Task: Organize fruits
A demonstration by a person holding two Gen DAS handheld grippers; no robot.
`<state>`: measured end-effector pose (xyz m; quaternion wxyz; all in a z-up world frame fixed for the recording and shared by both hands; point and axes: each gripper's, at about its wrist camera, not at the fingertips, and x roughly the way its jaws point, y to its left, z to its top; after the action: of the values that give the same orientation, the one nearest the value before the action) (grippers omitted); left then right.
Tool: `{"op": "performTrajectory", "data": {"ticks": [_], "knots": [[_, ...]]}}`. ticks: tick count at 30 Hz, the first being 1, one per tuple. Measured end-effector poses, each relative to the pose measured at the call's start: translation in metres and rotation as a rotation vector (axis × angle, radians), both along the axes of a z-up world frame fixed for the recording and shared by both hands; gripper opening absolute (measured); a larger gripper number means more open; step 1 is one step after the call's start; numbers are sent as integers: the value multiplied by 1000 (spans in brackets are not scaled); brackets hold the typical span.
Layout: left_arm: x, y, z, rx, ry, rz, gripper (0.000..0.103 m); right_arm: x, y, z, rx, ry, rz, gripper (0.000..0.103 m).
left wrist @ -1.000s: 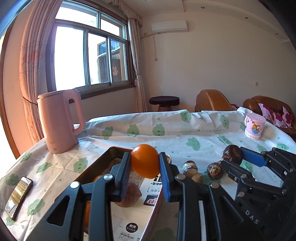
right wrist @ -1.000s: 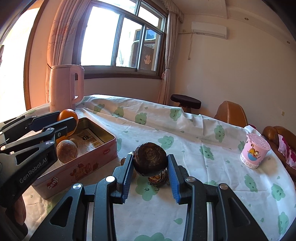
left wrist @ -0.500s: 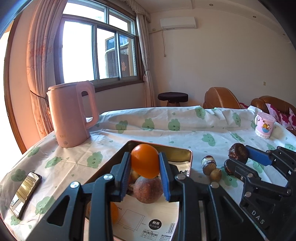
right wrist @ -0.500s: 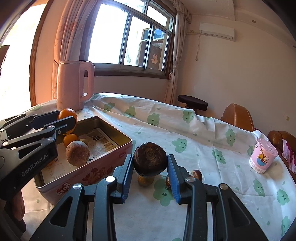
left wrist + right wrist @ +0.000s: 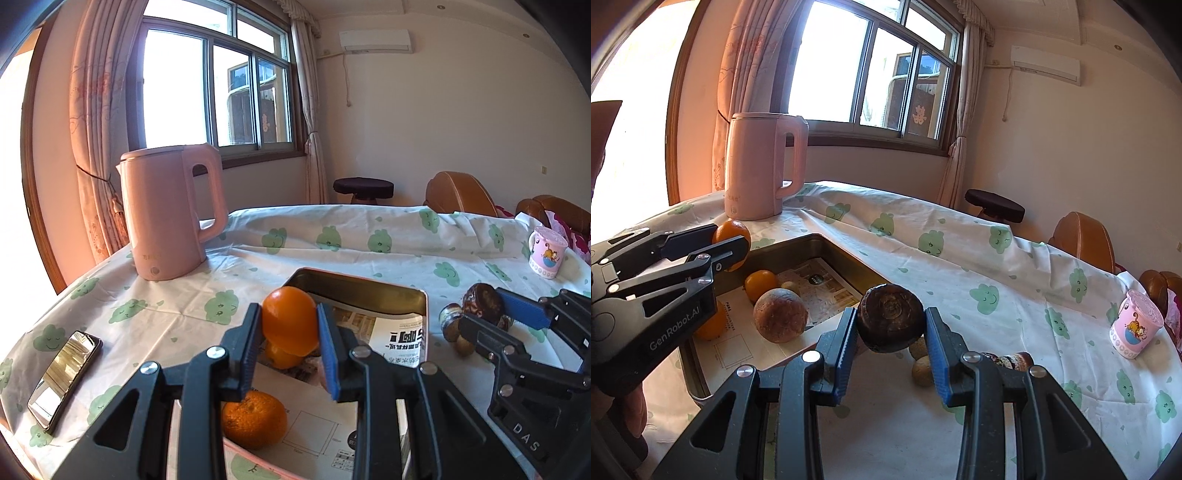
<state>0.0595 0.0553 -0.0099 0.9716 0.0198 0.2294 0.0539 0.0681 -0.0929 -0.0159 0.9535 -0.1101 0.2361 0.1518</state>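
Left wrist view: our left gripper (image 5: 290, 334) is clamped on a smooth, glossy orange (image 5: 290, 323), its blue pads pressed against both sides, and the fruit hangs above the open tin (image 5: 364, 291), over the tin's left part. Inside the tin we see a second orange (image 5: 254, 419) with dimpled skin lying on printed paper (image 5: 400, 341) at the near end, and another small orange one (image 5: 282, 355) directly below the held fruit. In the right wrist view our right gripper (image 5: 890, 325) is closed tight on a dark brown, rough-skinned round fruit (image 5: 890, 317) with a ringed top, held just outside the tin's right wall. A dull brown round fruit (image 5: 780, 320) sits inside the tin, and a few small brownish fruits (image 5: 922, 371) lie on the cloth right of the tin, partly hidden behind the right gripper's finger. Left of the tin a phone (image 5: 65, 374) lies flat; beyond the tin stands a pink kettle (image 5: 171, 210); far to the tin's right is a pink cartoon cup (image 5: 547, 253). A white tablecloth (image 5: 332, 243) with green cloud prints lies under everything.
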Motion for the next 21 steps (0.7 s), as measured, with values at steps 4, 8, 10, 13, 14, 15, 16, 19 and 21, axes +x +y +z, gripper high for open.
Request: {"op": "performTrajectory", "data": {"ticks": [4,8,10,13,14,15,16,19,21], "knots": [[3,9,-1,-6,7,16,32,1,11,0,-6,7,19,38],[6,17,-2,-7,17,26,31,3,20,-2,-9,20,37,38],[7,20,-3,-7,22,31,31,5,24,-3,-12,26,44,38],[8,25,-4,-6,32,41,32,5,29,-4,-13,33,52,38],[8,26,-5,-8,36,41,32,5,31,-5,-14,36,56,38],[9,27,-6,-8,39,42,31,5,32,-5,-13,41,60,38],[9,28,-7,-7,43,45,31,5,33,-6,-13,45,63,38],[11,31,-8,-9,50,45,31,6,38,-8,-16,54,73,38],[12,32,-9,-7,56,46,31,7,40,-9,-12,65,80,38]]}}
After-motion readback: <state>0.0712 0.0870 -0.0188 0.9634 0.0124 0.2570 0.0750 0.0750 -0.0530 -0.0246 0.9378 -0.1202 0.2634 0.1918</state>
